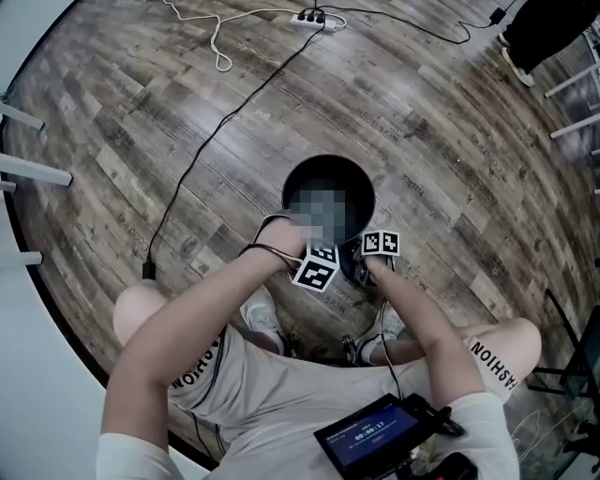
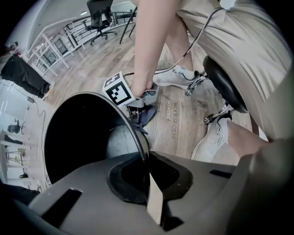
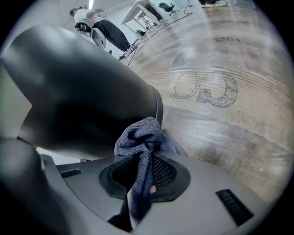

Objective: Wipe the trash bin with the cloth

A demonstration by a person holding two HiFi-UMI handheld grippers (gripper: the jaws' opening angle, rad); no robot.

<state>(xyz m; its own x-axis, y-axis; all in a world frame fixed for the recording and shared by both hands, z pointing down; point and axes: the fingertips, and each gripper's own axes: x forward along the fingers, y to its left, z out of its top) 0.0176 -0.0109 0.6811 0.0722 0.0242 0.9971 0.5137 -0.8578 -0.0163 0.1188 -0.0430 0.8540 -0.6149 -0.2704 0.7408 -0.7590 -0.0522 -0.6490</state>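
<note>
The trash bin (image 1: 291, 184) stands on a wood-plank floor (image 1: 422, 122), a round black tub with its mouth open upward, set just in front of the feet of a person sitting on a black stool (image 2: 223, 83). The left tongs (image 2: 149, 174) point straight down and are clenched on the bin's thin near rim. The right tongs (image 3: 138, 183) sit lower, on the outside of the bin, gripping a bunched blue-grey cloth (image 3: 140, 137) whose free folds press against the dark outer wall close to the floor.

The planks are weathered brown and grey, with faint printed lettering here and there. A black cable (image 1: 216, 150) runs across them from a white power strip (image 1: 314, 19) at the far side, and a white cord (image 1: 217, 42) loops beside it. White sneakers (image 2: 177, 75) rest flat on the boards either side of the stool's base. Farther back stand an office chair (image 2: 100, 18) and white railings (image 2: 59, 50).
</note>
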